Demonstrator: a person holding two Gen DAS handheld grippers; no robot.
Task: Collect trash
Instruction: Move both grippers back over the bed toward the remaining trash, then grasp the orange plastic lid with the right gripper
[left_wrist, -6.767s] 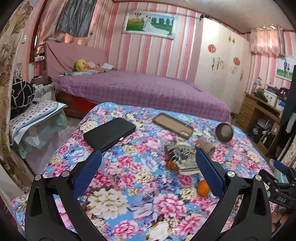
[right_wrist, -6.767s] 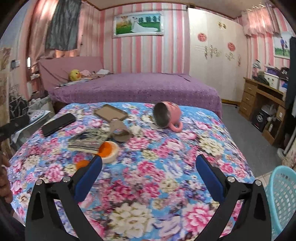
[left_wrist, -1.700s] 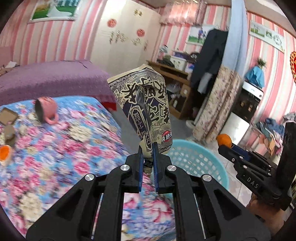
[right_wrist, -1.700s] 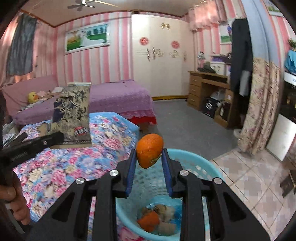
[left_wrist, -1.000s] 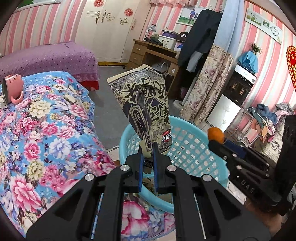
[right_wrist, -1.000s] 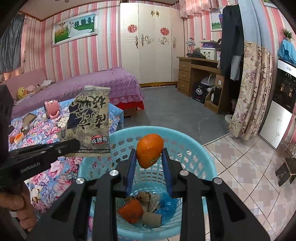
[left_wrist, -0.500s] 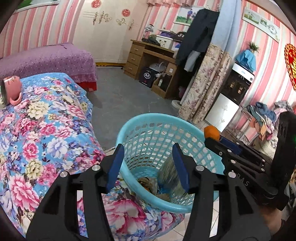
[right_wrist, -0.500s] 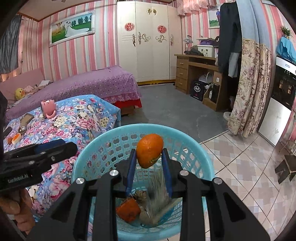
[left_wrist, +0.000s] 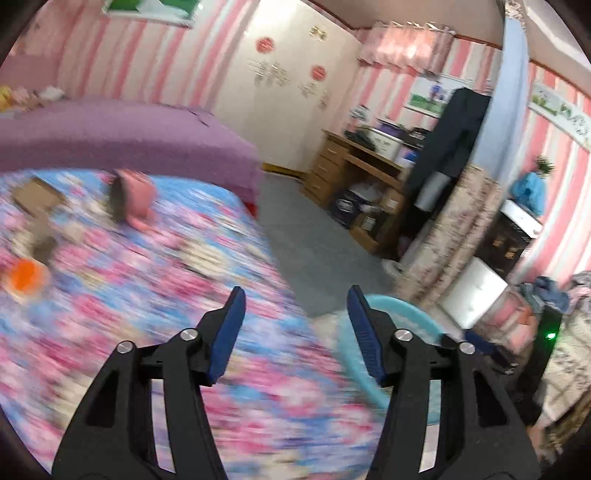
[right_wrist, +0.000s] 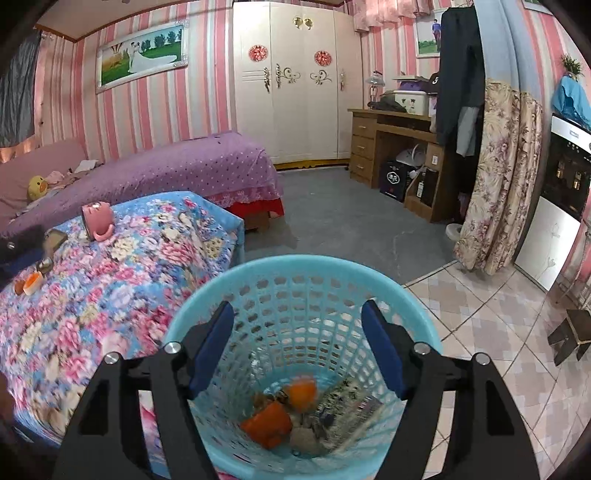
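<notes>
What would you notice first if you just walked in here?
Probably the blue basket right under the open right gripper, with an orange and a printed wrapper lying in the bottom. Next, the bright flowery cloth beside it, with a pink mug tipped on its side.

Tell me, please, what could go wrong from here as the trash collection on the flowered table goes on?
The pink mug lies on its side near what looks like orange peel; a gripper reaching for the peel might grab or nudge it by mistake. The left wrist view is motion-blurred, so the open left gripper is swinging fast and could clip the blue basket, which stands close against the table's corner. The open right gripper hangs over the basket.
</notes>
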